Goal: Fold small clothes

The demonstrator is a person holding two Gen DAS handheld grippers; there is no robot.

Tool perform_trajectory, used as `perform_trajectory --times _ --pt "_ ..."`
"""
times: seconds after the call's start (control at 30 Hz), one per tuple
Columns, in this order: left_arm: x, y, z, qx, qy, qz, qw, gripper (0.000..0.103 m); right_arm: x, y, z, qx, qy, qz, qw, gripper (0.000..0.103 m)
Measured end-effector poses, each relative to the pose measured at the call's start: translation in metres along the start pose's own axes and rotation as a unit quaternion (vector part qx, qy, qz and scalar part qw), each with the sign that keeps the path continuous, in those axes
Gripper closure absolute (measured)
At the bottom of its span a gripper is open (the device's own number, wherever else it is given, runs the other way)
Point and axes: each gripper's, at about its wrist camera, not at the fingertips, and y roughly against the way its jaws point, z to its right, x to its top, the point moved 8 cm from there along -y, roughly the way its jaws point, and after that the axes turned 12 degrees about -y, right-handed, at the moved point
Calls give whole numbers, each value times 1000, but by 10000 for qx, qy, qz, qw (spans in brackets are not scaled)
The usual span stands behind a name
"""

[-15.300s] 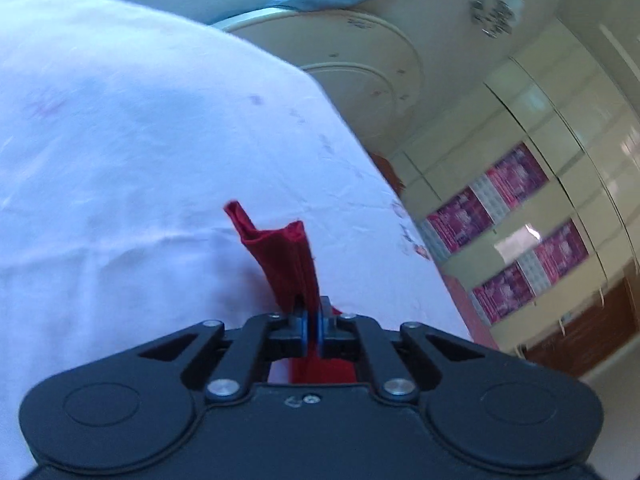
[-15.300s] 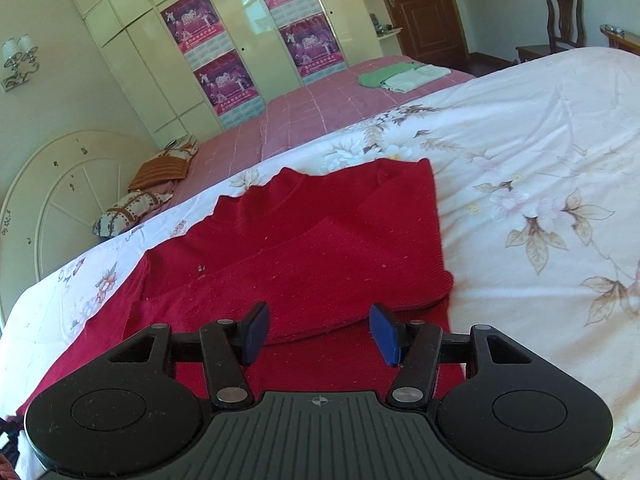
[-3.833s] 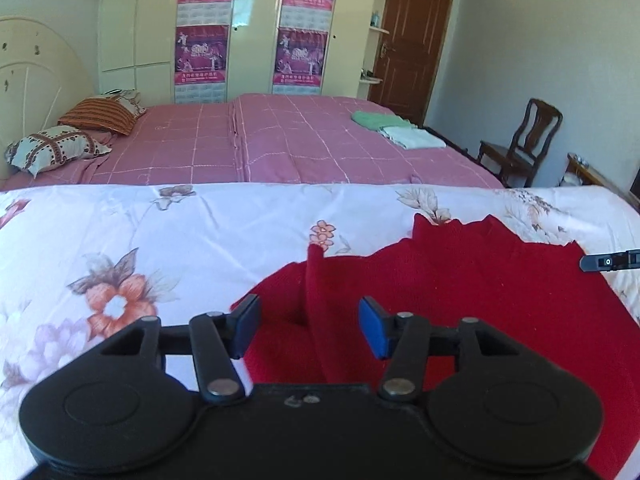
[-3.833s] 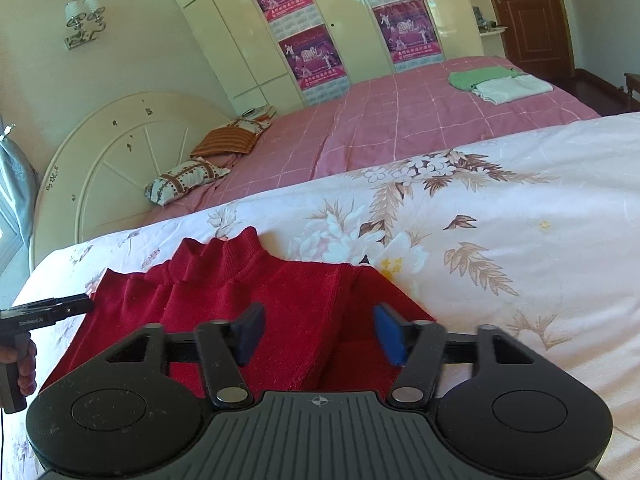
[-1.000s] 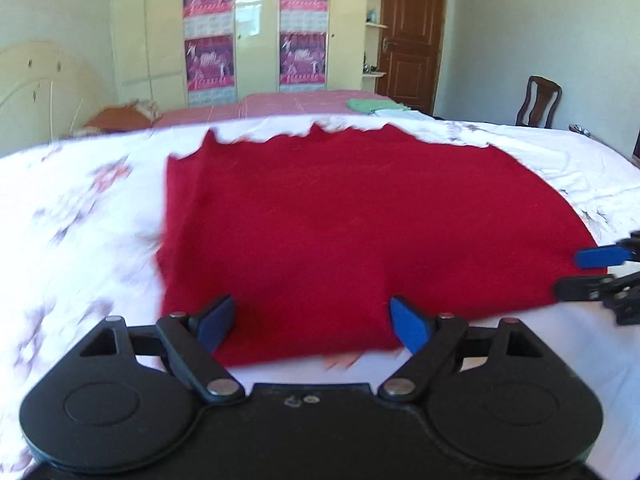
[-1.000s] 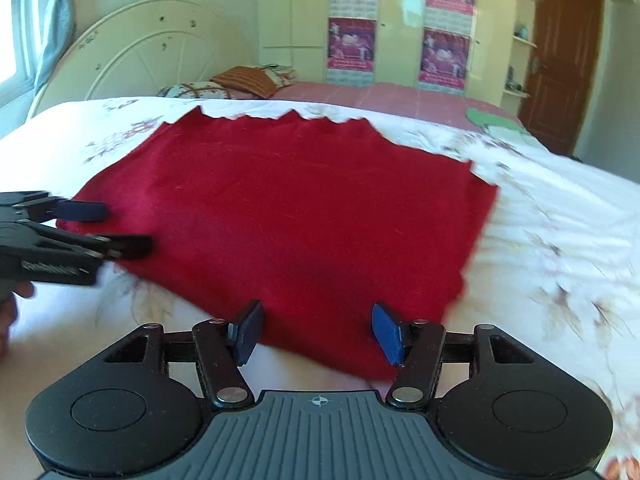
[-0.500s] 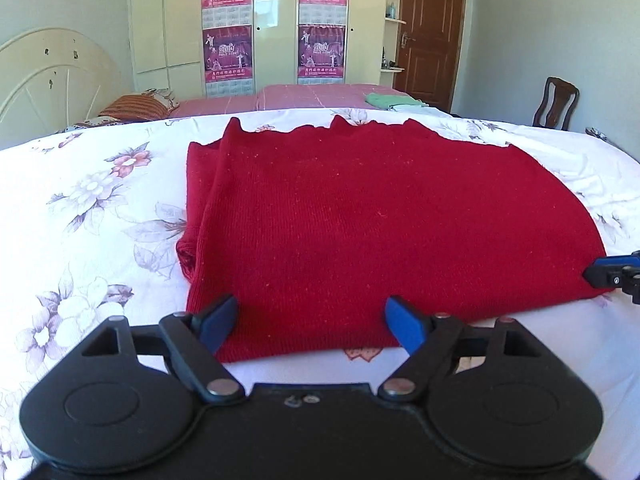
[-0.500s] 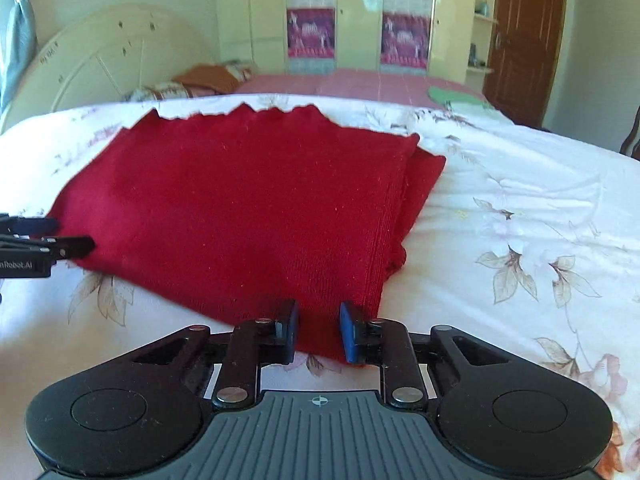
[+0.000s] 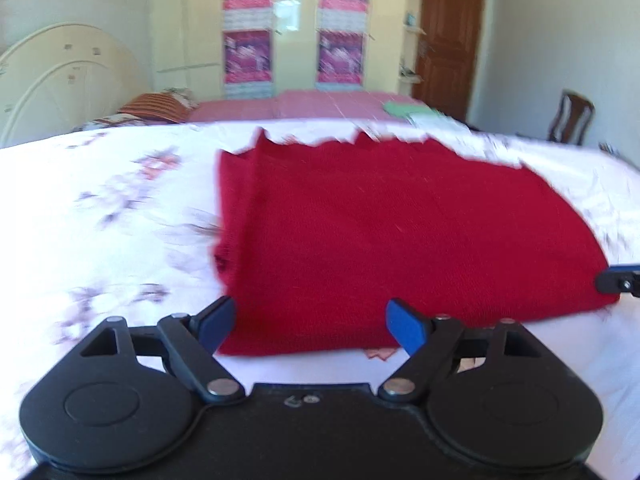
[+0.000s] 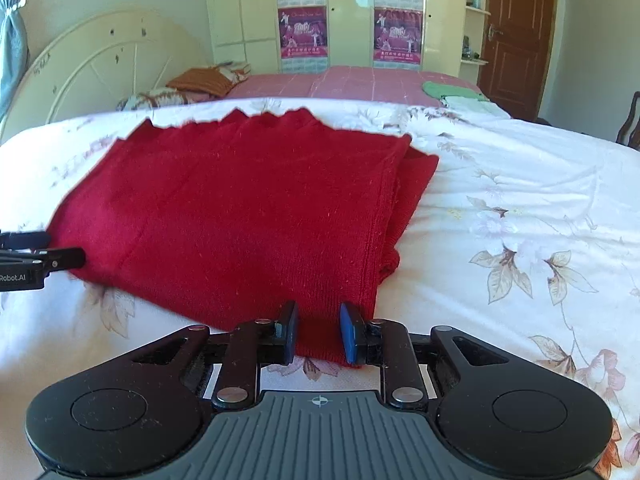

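A red knit garment (image 9: 392, 232) lies flat and folded on the flowered bed sheet (image 9: 100, 208); it also shows in the right wrist view (image 10: 248, 208). My left gripper (image 9: 310, 326) is open wide at the garment's near left corner, its fingers on either side of the near edge. My right gripper (image 10: 319, 334) is nearly closed, with its fingers around the garment's near right corner and a gap still showing. The right gripper's tip (image 9: 620, 280) shows at the far right of the left wrist view. The left gripper's tip (image 10: 36, 256) shows at the left of the right wrist view.
A second bed with a pink cover (image 10: 352, 84) stands behind, with pillows (image 10: 200, 80) and folded green and white cloth (image 10: 456, 94) on it. A cream headboard (image 10: 100, 68), a wardrobe with posters (image 10: 348, 20), a brown door (image 10: 516, 40) and a chair (image 9: 572, 120) are beyond.
My right gripper's fingers stand slightly wider apart than half a second ago, still around the garment's corner. My left gripper stays open and has shifted slightly; its view is blurred.
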Motion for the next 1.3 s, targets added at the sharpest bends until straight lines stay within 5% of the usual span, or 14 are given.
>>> perform_trajectory --times 0.13,0.27,0.4,0.47,0.53,0.63,0.8,1.13,1.23,1.3 --pt "-16 19 -28 -38 902 49 9959 23 -1 21 0 69 26 206 9998 81" --pt "-25 4 -37 -229 1376 -276 9898 31 0 25 1 9 -30 275 9996 81" --pt "-27 -7 -38 -347 1707 -474 9836 28 -1 8 7 -10 -443 7 9990 81" --pt "-25 -3 -37 -665 2051 -416 9756 39 -5 0 9 -233 -304 -129 9992 81" --pt "-30 1 -35 -1076 2770 -401 9540 44 1 8 9 -149 -364 -135 9991 81" --pt "-45 5 -25 -1473 4074 -249 9010 39 7 24 5 31 -396 123 9991 81" --pt "-51 -16 -30 -1244 5063 313 8528 37 11 26 -11 298 -413 136 9986 81" --pt "-19 -57 -45 -950 5169 739 8475 38 34 0 -37 805 -719 129 9941 81" --pt "-16 -63 -48 -883 5231 738 8445 45 37 -12 -45 917 -727 92 9931 81" --pt "-19 -67 -50 -765 5435 635 8335 61 39 -23 -52 984 -724 57 9925 81"
